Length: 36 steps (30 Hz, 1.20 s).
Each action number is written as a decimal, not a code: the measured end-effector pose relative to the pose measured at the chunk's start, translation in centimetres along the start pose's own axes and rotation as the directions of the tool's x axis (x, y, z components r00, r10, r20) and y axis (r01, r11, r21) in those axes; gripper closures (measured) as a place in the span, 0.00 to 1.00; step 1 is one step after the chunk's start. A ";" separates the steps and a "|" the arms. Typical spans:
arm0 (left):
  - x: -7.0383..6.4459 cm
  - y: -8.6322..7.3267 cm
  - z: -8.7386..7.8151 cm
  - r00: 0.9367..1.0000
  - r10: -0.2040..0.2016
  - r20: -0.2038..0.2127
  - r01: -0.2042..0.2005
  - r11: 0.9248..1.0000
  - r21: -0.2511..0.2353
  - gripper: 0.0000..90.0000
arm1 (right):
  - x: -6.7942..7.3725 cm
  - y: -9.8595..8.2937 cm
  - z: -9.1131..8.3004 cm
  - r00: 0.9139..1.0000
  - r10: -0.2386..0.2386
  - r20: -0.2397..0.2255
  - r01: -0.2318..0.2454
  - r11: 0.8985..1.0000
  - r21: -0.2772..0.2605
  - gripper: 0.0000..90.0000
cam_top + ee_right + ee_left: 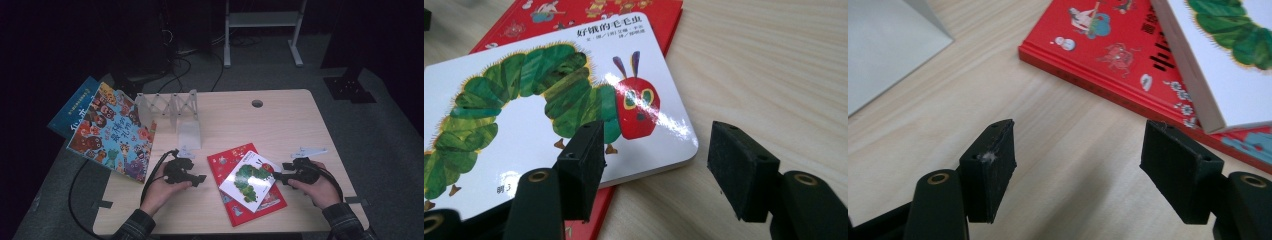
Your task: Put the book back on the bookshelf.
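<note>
Jaws: both pairs stand wide apart with nothing between them.
Right gripper (278, 176): it sits at the right corner of the caterpillar book (248, 180), held in the person's right hand (320, 189). One jaw pokes up in front of the cover and the other stands out over the bare counter (280, 120), so the corner lies in the gap.
Left gripper (200, 178): it rests low on the wood just left of the red book (230, 161), not touching it.
Where the books are: the white caterpillar book lies flat on top of the red book, a bit crooked, near the front of the counter between the two hands.
Step now: it looks like the right gripper is about to pick the top book up by its corner.
How to do it well: slide in so the corner goes deep between the jaws, then squeeze on the white book alone, not the red one under it.
Watch out: the cover is shiny, so a tiny nip at the edge may slip.
Helping hand: the left gripper could press down on the red book so it stays put.
Other things: an animal picture book (112, 131) and a clear book rack (172, 107) sit well off to the left.
</note>
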<state>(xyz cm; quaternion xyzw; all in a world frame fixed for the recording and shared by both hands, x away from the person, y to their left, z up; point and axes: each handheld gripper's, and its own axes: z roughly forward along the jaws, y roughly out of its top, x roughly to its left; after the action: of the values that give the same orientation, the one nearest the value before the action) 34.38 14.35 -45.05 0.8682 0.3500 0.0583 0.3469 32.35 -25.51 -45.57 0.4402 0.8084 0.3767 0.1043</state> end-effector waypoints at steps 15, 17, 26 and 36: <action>-0.5 -0.2 -0.4 0.996 0.037 0.077 -0.035 0.999 -0.030 0.43 | 0.7 0.3 1.5 0.999 0.021 -0.027 -0.021 1.000 0.013 0.37; -0.4 -0.2 -0.5 0.995 0.020 0.101 -0.016 0.999 -0.040 0.43 | 1.0 0.7 1.9 1.000 0.009 -0.029 -0.009 1.000 0.015 0.37; -1.1 0.1 0.0 0.988 -0.007 0.155 0.012 0.999 -0.032 0.38 | 2.2 1.9 3.4 0.999 -0.034 -0.022 0.034 0.999 0.005 0.37; -2.1 0.3 0.3 0.982 0.005 0.189 0.002 0.999 -0.036 0.38 | 3.0 1.2 2.2 0.997 -0.065 -0.044 0.066 0.998 0.024 0.39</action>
<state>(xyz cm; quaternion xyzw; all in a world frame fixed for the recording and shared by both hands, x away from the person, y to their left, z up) 33.09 12.61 -44.79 0.8638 0.3135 -0.0181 0.3940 32.43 -21.64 -45.77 0.4065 0.8291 0.3724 0.0936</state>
